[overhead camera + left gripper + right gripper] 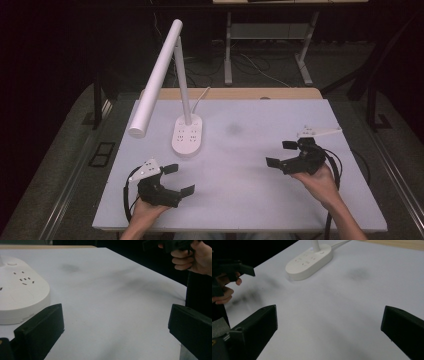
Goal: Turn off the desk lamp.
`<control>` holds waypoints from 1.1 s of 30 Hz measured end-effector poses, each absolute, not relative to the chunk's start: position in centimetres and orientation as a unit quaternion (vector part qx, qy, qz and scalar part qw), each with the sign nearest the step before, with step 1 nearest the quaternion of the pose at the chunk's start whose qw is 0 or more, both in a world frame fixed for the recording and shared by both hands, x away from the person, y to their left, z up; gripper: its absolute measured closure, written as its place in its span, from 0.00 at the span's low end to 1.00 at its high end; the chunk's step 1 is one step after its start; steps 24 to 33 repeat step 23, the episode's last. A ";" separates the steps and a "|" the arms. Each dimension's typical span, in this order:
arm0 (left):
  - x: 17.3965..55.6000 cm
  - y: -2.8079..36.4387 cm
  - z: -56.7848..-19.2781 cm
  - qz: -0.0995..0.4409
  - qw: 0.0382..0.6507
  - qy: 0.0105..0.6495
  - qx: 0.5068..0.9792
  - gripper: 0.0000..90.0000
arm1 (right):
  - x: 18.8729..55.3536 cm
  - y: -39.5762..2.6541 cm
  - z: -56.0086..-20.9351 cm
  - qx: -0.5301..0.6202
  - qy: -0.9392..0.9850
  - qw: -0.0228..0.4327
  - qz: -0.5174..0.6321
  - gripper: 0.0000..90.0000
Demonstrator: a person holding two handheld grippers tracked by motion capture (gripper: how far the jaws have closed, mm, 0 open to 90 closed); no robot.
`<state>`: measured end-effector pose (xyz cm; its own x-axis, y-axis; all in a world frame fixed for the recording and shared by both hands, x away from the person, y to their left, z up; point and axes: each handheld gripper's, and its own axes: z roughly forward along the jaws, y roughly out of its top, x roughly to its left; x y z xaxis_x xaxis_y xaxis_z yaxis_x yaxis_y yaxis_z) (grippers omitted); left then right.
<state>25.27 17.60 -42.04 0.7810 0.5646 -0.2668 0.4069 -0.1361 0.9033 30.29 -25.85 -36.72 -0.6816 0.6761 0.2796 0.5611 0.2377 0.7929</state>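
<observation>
The left claw [179, 179] is black and blocky, with its jaws spread wide and nothing between them; the right claw [281, 153] is the same, jaws wide apart and bare; each has a flat grey three-cornered plate on top. Both sit low over the smooth white table [240, 200], well apart, each held by a hand [320, 180] coming in from the near edge. Past the left claw stands a white lamp [167, 60]; its base [188, 134] is a smooth rounded oval with small plug holes, and its long round tube tilts. A faint dark smudge [233, 129] marks the table; the floor behind is dim and hard to make out.
</observation>
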 end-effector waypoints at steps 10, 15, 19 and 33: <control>25.2 17.5 -42.1 0.070 0.570 0.325 0.751 0.00 | 26.6 -29.2 -38.8 0.428 0.759 0.067 0.487 0.01; 25.2 17.6 -42.0 0.071 0.570 0.325 0.751 0.00 | 25.1 -29.9 -40.0 0.446 0.749 0.067 0.485 0.01; 25.2 17.6 -42.0 0.070 0.570 0.326 0.751 0.00 | 24.2 -30.0 -40.9 0.449 0.751 0.071 0.479 0.01; 25.3 17.6 -42.0 0.070 0.571 0.326 0.750 0.00 | 23.6 -30.2 -41.5 0.448 0.751 0.078 0.478 0.01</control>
